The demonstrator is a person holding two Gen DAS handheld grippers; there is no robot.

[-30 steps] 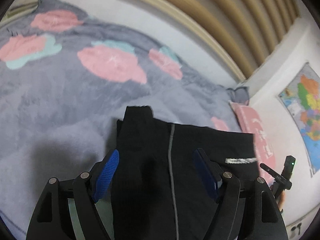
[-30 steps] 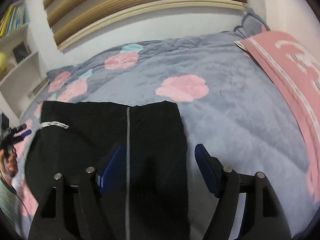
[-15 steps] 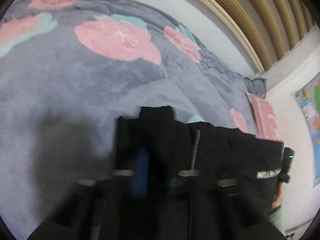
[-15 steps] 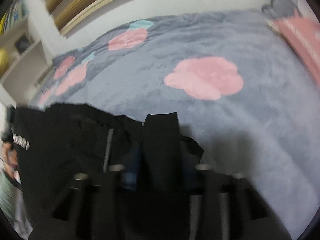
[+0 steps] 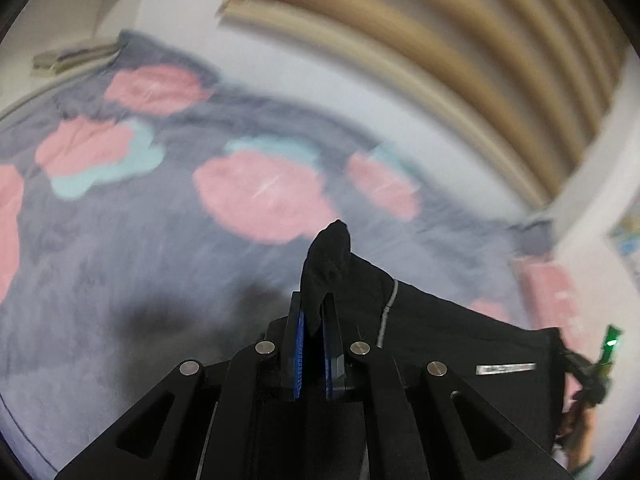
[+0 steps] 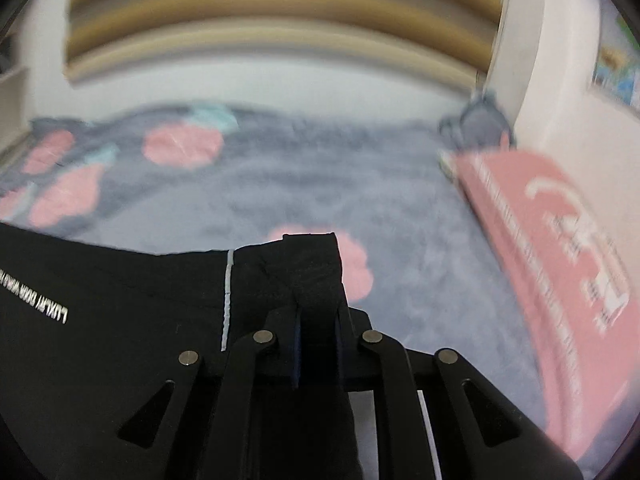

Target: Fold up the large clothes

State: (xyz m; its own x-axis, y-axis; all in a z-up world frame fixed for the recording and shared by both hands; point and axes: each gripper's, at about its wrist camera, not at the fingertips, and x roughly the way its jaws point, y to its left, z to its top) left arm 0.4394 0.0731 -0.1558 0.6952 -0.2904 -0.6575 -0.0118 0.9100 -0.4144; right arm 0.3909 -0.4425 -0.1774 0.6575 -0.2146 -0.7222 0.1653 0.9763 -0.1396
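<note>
The left gripper (image 5: 313, 312) is seen with its jaws clamped on a bunched corner of the black garment (image 5: 452, 344); the blue pads (image 5: 298, 344) press the cloth from both sides, and a peak of fabric stands up just beyond the tips. The right gripper (image 6: 318, 320) is likewise closed on a folded edge of the same black garment (image 6: 120, 304), with a flat tab of cloth projecting past the jaws. The right jaws have only just finished closing, with the fabric between them.

Between the two grips the garment is held stretched and appears raised off the bed. In the left wrist view it runs to the right, carrying a thin grey stripe (image 5: 386, 316) and a small white label (image 5: 505, 368). In the right wrist view it runs to the left, with a pale vertical stripe (image 6: 227, 300) and a line of white lettering (image 6: 38, 300) near the left edge.

Beneath and beyond the garment lies a grey plush bedspread (image 5: 120, 280) with pink and teal flower shapes. A pink printed textile (image 6: 560, 264) lies along the right side of the bed, and a grey pillow (image 6: 478, 124) sits at the far right corner. A slatted wooden headboard (image 6: 280, 28) stands at the far end. Both views are blurred.

In the left wrist view, the other gripper's green light (image 5: 611, 342) and part of a hand (image 5: 576, 436) are noted at the right edge.
</note>
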